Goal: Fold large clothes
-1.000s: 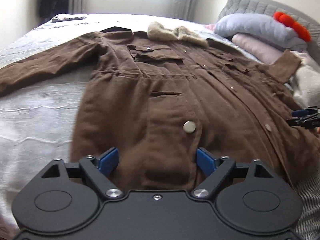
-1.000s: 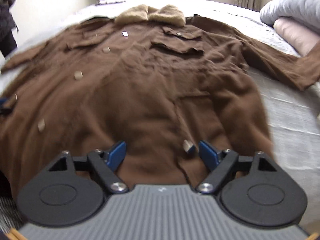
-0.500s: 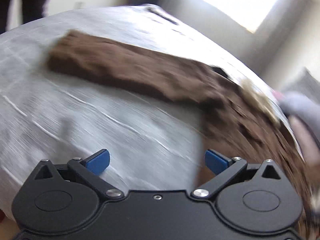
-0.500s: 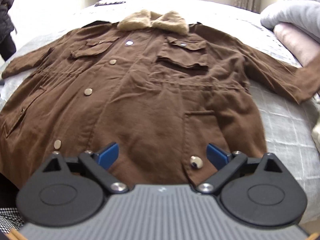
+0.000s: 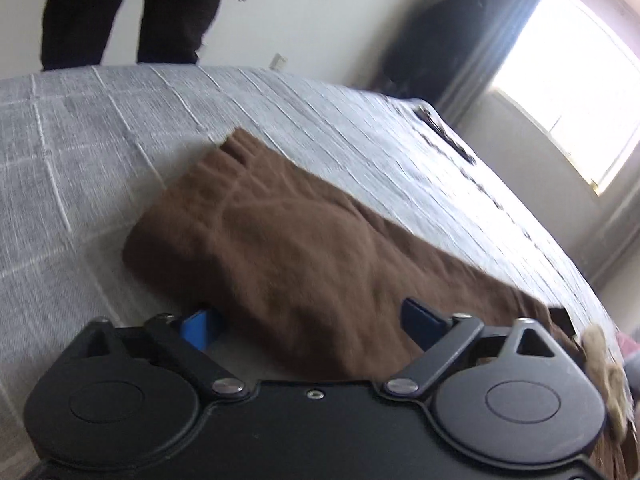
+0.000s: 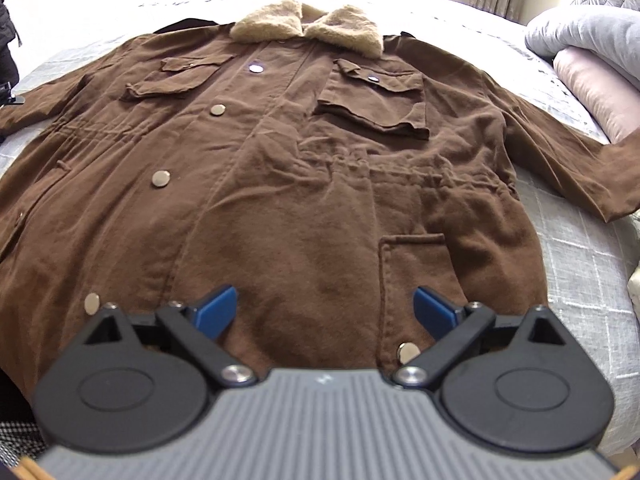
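Note:
A large brown coat (image 6: 288, 168) with a beige fleece collar (image 6: 308, 26) lies face up, spread flat on the bed. My right gripper (image 6: 324, 310) is open and empty, low over the coat's hem near a lower pocket (image 6: 416, 276). My left gripper (image 5: 310, 320) is open and empty, right at the coat's left sleeve (image 5: 288, 236). The sleeve's cuff end (image 5: 192, 208) lies flat on the bedspread just ahead of the left fingers. The right sleeve (image 6: 580, 160) stretches out to the right.
The grey checked bedspread (image 5: 80, 152) surrounds the sleeve. Grey and pink pillows (image 6: 592, 52) are stacked at the bed's right. A person's dark legs (image 5: 120, 12) stand beyond the bed's far edge. A window (image 5: 572, 92) is at the right.
My left gripper swung left from the coat's front to the left sleeve and closed in on the cuff. My right gripper drew back slightly and now faces the coat squarely.

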The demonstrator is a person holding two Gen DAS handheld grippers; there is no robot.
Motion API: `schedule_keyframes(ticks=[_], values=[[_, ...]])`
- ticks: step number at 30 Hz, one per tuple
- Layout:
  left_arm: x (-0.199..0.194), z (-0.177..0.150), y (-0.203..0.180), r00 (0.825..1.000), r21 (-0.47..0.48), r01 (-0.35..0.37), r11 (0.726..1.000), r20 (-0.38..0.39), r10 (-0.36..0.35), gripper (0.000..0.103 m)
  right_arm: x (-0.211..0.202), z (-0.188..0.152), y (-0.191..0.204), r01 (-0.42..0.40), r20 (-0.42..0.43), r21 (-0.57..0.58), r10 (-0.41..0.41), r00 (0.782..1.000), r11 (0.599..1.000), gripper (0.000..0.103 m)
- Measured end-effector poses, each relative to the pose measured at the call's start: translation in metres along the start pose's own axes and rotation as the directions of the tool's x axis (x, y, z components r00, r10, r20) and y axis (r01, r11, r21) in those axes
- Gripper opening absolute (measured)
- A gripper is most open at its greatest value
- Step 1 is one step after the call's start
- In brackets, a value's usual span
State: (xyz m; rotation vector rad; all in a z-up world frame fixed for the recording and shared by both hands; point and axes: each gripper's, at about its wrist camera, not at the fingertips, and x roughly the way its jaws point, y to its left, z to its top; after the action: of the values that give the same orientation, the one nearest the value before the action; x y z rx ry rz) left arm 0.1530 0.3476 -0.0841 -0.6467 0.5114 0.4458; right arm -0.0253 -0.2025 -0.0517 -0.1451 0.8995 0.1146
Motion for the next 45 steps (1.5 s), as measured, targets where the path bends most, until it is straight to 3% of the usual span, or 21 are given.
schedule_keyframes(ticks=[2, 4, 7, 10, 13, 16, 20, 24, 27, 31, 34, 36, 37, 39, 40, 41, 43, 45], values=[[0.004, 0.002, -0.002, 0.997, 0.000, -0.067, 0.998, 0.044, 0.067, 0.043, 0.002, 0.002, -0.002, 0.005, 0.005, 0.007, -0.005, 1.000, 1.000, 0.096], [0.009, 0.007, -0.001, 0.995, -0.017, -0.071, 0.997, 0.064, 0.072, 0.021, 0.004, 0.006, -0.003, 0.002, 0.016, 0.006, -0.002, 1.000, 1.000, 0.096], [0.000, 0.023, -0.014, 0.991, -0.043, -0.023, 0.999, 0.132, 0.029, 0.013, 0.009, 0.017, -0.003, -0.012, 0.044, -0.029, 0.013, 0.999, 1.000, 0.096], [-0.029, 0.042, -0.052, 0.966, 0.005, 0.087, 0.996, 0.243, -0.086, 0.011, 0.017, 0.034, -0.004, -0.005, 0.060, -0.059, 0.009, 0.998, 0.998, 0.096], [-0.060, 0.058, -0.106, 0.922, 0.072, 0.229, 0.971, 0.303, -0.240, 0.011, 0.024, 0.052, -0.005, -0.026, 0.077, -0.066, 0.031, 0.997, 0.998, 0.096], [-0.090, 0.058, -0.167, 0.856, 0.170, 0.377, 0.911, 0.311, -0.412, 0.011, 0.030, 0.069, -0.008, -0.055, 0.103, -0.043, 0.059, 0.993, 0.998, 0.096], [-0.113, 0.026, -0.246, 0.783, 0.269, 0.524, 0.808, 0.222, -0.582, 0.011, 0.037, 0.088, -0.013, -0.100, 0.129, 0.007, 0.098, 0.987, 0.995, 0.097], [-0.112, -0.029, -0.304, 0.740, 0.301, 0.616, 0.728, 0.095, -0.666, 0.011, 0.044, 0.101, -0.019, -0.131, 0.131, 0.052, 0.123, 0.984, 0.990, 0.097], [-0.097, -0.080, -0.327, 0.723, 0.260, 0.672, 0.693, -0.030, -0.690, 0.011, 0.045, 0.103, -0.025, -0.134, 0.144, 0.085, 0.121, 0.982, 0.987, 0.097], [-0.072, -0.161, -0.341, 0.729, 0.303, 0.682, 0.665, -0.223, -0.647, 0.011, 0.048, 0.100, -0.037, -0.149, 0.141, 0.132, 0.130, 0.981, 0.980, 0.097], [-0.046, -0.203, -0.350, 0.724, 0.380, 0.687, 0.620, -0.434, -0.536, 0.016, 0.052, 0.100, -0.045, -0.132, 0.120, 0.145, 0.115, 0.986, 0.981, 0.097], [-0.041, -0.221, -0.352, 0.735, 0.454, 0.668, 0.590, -0.529, -0.425, 0.022, 0.053, 0.099, -0.049, -0.123, 0.114, 0.151, 0.106, 0.988, 0.981, 0.097], [-0.045, -0.224, -0.349, 0.733, 0.482, 0.671, 0.563, -0.544, -0.408, 0.024, 0.053, 0.099, -0.052, -0.124, 0.116, 0.156, 0.106, 0.988, 0.980, 0.097], [-0.063, -0.212, -0.335, 0.697, 0.496, 0.717, 0.491, -0.545, -0.467, 0.041, 0.052, 0.101, -0.056, -0.137, 0.126, 0.168, 0.116, 0.985, 0.976, 0.097], [-0.072, -0.201, -0.326, 0.677, 0.488, 0.736, 0.470, -0.532, -0.508, 0.058, 0.052, 0.104, -0.058, -0.151, 0.134, 0.175, 0.128, 0.983, 0.973, 0.097], [-0.082, -0.186, -0.318, 0.664, 0.480, 0.748, 0.459, -0.512, -0.545, 0.068, 0.052, 0.107, -0.060, -0.171, 0.144, 0.182, 0.145, 0.979, 0.968, 0.097], [-0.094, -0.149, -0.310, 0.649, 0.470, 0.759, 0.451, -0.485, -0.587, 0.068, 0.055, 0.115, -0.061, -0.227, 0.171, 0.207, 0.193, 0.966, 0.952, 0.097], [-0.095, -0.124, -0.295, 0.667, 0.479, 0.742, 0.469, -0.455, -0.591, 0.068, 0.064, 0.127, -0.060, -0.307, 0.195, 0.244, 0.264, 0.945, 0.920, 0.097]])
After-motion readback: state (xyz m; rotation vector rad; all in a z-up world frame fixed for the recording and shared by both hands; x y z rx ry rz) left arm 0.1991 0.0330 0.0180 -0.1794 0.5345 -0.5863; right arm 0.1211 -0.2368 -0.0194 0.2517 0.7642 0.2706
